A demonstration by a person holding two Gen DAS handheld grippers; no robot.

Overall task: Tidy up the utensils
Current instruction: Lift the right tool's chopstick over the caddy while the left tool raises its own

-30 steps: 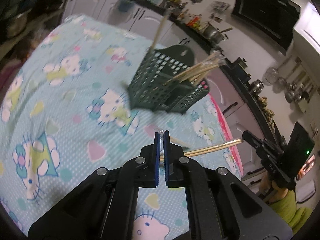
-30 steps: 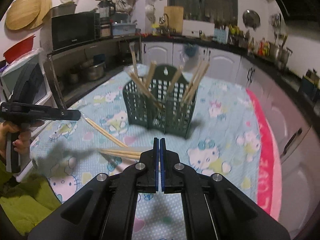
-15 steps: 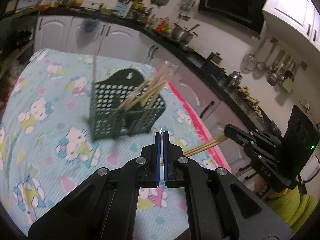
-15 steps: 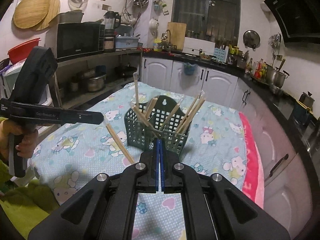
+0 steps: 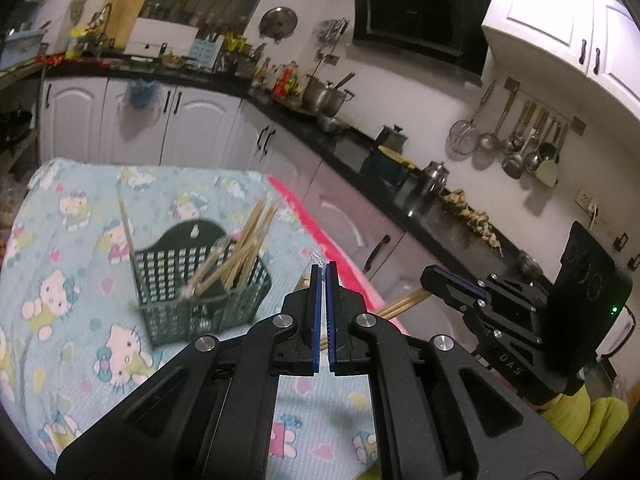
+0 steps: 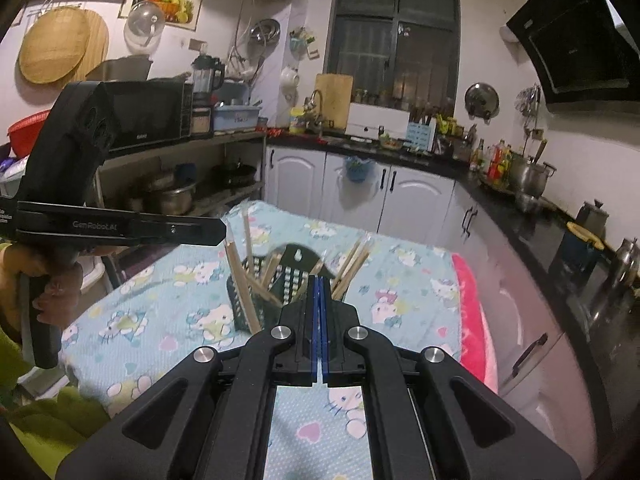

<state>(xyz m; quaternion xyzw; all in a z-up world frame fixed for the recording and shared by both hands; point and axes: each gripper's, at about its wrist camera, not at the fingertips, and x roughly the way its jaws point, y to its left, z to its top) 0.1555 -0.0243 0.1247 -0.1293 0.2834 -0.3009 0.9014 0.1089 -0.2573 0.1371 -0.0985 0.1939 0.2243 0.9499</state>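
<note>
A dark green perforated utensil basket [image 5: 192, 280] stands on the Hello Kitty tablecloth [image 5: 80, 264] with several wooden chopsticks [image 5: 244, 240] leaning in it. It also shows in the right wrist view [image 6: 256, 292]. My left gripper [image 5: 322, 270] is shut on a chopstick wrapped in clear plastic [image 6: 240, 280], which hangs down from its tip [image 6: 222, 230] above the table. My right gripper [image 6: 319, 280] is shut and shows in the left wrist view [image 5: 430, 276] shut on a pair of chopsticks [image 5: 404, 304].
White cabinets [image 6: 400, 200] and a black counter [image 5: 360, 140] with pots run behind and to the right of the table. A pink table edge [image 6: 472, 312] lies on the right. A shelf with a microwave [image 6: 148, 116] stands on the left.
Both grippers have risen and tilted up, so the basket sits lower and farther in both views. The loose chopsticks on the cloth have left the right wrist view.
</note>
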